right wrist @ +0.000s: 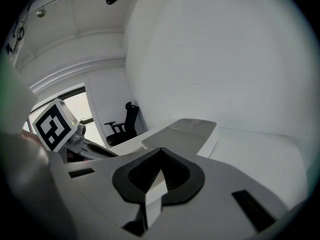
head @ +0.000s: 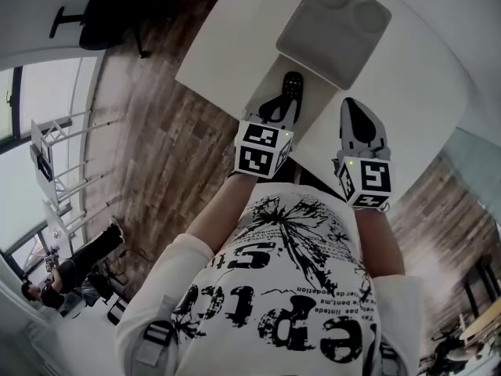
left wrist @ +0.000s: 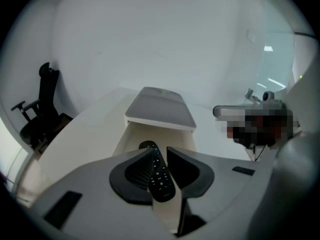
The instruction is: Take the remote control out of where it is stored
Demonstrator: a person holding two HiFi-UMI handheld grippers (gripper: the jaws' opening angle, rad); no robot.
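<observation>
**Left fingers a slit apart at the stored remote**

Left gripper [head: 280, 104]: the fingers stand narrowly apart, and the remote [left wrist: 161, 176] shows in the gap between them. The pads are not clamped on it, and whether one brushes it cannot be told. The remote lies flat in an open cream drawer [left wrist: 131, 140], which juts from under a grey lid [left wrist: 160, 109] on the white table [head: 438, 77].

Right gripper [right wrist: 161, 150]: the fingertips meet with nothing between them (only a pale sliver shows below the tips). It hangs over the table beside the drawer.

Head view: the left jaws cover the remote's near end. Left gripper view: the left jaw crosses the remote's far part, and the lid hides the drawer's back.
</observation>
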